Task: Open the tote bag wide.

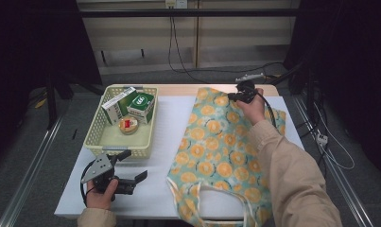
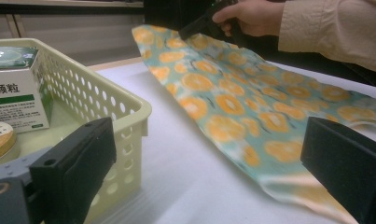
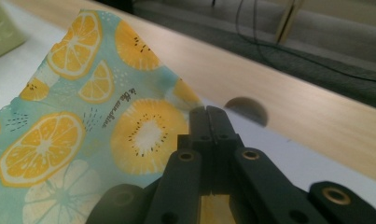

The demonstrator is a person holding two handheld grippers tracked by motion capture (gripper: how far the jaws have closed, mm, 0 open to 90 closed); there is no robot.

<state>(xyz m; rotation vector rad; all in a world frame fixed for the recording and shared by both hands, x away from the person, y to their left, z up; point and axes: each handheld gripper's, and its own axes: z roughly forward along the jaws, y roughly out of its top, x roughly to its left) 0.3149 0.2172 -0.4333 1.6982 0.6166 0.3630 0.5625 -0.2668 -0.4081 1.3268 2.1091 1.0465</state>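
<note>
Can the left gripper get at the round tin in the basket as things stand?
Probably yes. The left gripper is open and holds nothing, just in front of the basket. The round tin lies uncovered on the basket floor in front of the boxes, so only the near wall must be cleared.

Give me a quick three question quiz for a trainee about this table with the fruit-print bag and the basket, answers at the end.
1. True or false: the right tool is shut on the far edge of the bag.
2. Multiple choice: where is the left tool? A) inside the basket B) open above the white table, near the front of the basket C) clamped on the bag's handles
3. Fill in: the basket holds two green and white boxes and a small round ____.

Key: 1 true; 2 B; 3 tin. The right tool's jaws meet on the cloth in the right gripper view; the left tool's jaws stand wide apart in the left gripper view, holding nothing.
</note>
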